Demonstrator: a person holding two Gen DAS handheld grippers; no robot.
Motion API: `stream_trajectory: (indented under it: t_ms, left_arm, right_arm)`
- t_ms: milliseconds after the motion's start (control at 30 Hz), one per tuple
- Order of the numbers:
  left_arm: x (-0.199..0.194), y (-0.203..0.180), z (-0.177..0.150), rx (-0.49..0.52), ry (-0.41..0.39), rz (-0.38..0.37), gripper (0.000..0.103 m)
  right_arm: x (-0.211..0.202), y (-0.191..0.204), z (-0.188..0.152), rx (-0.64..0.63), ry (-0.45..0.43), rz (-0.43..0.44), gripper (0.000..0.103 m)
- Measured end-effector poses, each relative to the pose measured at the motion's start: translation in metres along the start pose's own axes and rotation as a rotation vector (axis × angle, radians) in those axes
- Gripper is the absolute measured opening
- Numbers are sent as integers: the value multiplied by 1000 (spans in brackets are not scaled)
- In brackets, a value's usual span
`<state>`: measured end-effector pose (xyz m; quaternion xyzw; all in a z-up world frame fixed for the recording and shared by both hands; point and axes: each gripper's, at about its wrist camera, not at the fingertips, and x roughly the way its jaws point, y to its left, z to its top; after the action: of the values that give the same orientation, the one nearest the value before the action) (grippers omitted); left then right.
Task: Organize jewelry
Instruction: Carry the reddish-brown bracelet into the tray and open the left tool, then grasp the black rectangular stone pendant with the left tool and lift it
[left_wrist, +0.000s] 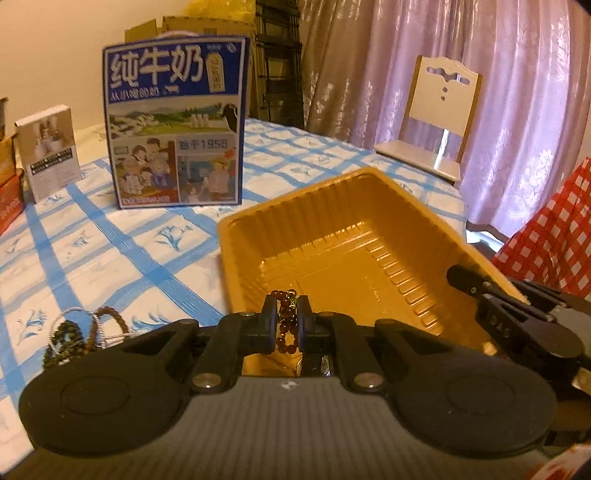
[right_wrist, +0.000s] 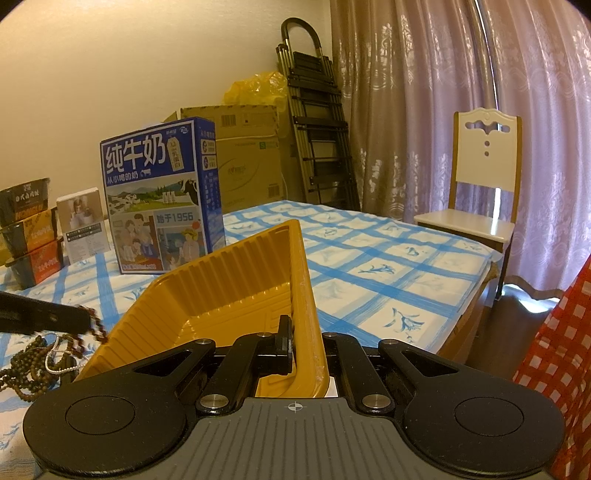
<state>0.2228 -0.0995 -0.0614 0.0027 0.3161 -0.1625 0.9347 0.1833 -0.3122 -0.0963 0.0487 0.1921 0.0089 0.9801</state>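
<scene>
My left gripper (left_wrist: 287, 321) is shut on a reddish-brown bead bracelet (left_wrist: 288, 317) and holds it over the near rim of a yellow plastic tray (left_wrist: 332, 236). My right gripper (right_wrist: 301, 343) is shut on the tray's right wall (right_wrist: 306, 295); the right gripper also shows at the right edge of the left wrist view (left_wrist: 480, 291). The tray's inside looks bare. A pile of bead strands and a silver chain (left_wrist: 81, 332) lies on the table left of the tray; it also shows in the right wrist view (right_wrist: 37, 362).
A blue milk carton (left_wrist: 177, 125) and a small white box (left_wrist: 48, 151) stand at the back of the blue-checked tablecloth (left_wrist: 110, 240). Stacked noodle bowls (right_wrist: 26, 229) sit far left. A white chair (right_wrist: 480, 192) and a red checked cloth (right_wrist: 554, 350) are to the right.
</scene>
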Motion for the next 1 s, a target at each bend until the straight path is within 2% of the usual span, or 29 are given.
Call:
stream_trajectory:
  t_ms: [200,233,333,467,733,1000]
  left_arm:
    - [19,2,-1,-15,36,-16,10]
    - [20,2,-1,-15,38,-18,13]
    - [16,2,-2,-13,28,-15,18]
    - [2,10,-2,-48,5,-4,18]
    - [-29,42,-12,-92,-7,89,19]
    - [-44,70,-35,-130,33,179,21]
  right_arm:
    - [0,0,0,0,0,0,4]
    - [0,0,0,0,0,0,4]
    - [0,0,0,0,0,0,4]
    - [0,2,1,1,1,-1,4]
    - [0,2,1,1,1,-1,4]
    - [0,2,1,1,0,-1,4]
